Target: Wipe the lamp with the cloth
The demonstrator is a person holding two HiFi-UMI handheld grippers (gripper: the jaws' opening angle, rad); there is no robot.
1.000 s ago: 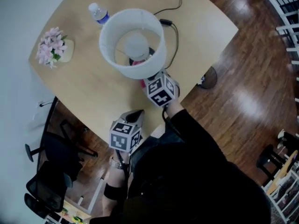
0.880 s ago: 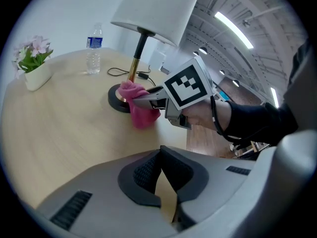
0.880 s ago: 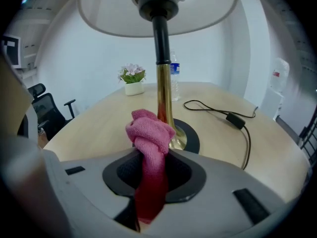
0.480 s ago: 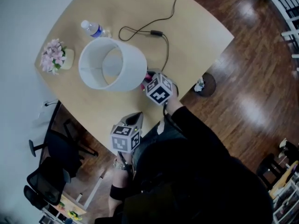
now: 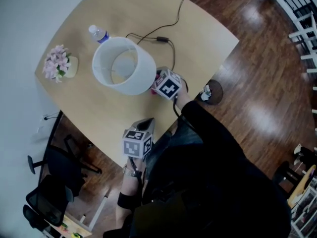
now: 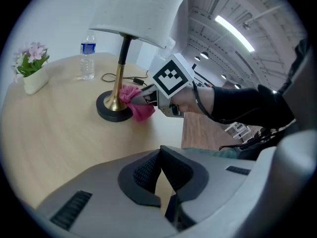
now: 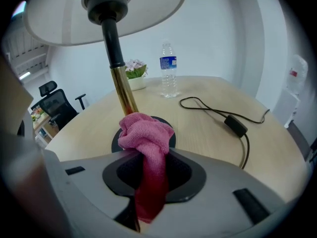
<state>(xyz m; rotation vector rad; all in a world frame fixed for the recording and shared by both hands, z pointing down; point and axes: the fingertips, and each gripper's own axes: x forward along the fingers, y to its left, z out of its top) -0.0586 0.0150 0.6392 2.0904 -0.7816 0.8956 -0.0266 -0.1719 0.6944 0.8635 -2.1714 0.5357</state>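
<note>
- Since the frame a second back, your right gripper [image 7: 148, 175] had worked from below the shade [image 5: 124, 66] round to its right side. The head view had swung too, so the shade showed more from the side.
- The left gripper [image 6: 161, 175] had shifted only a little and hung at the table's near edge [image 5: 106, 133], well apart from the lamp.
- Right jaws were clamped on the pink cloth [image 7: 144, 133]. Its bunched end lay against the black base [image 6: 114, 110], right at the foot of the brass stem [image 7: 123, 90].
- Left jaws were pressed together with nothing between them.
- Judged step: wiping the base and lower stem; the shade looked untouched.
- Risk: the lamp looked top-heavy. A sideways shove on the stem could have tipped or slid it, since your left gripper was not bracing it.
- Risk: the cable [image 7: 213, 110] and its switch [image 7: 234, 124] lay near the base. A wide sweep could have snagged them and tugged the lamp.
- Risk: the water bottle [image 5: 97, 33] stood close behind the shade, so a sliding lamp could have knocked it over.
- Room: there was bare table on the base's left towards the flower pot [image 5: 58, 64].
- Room: overhead the shade capped any upward stroke, and the near edge sat close behind your grippers.
</note>
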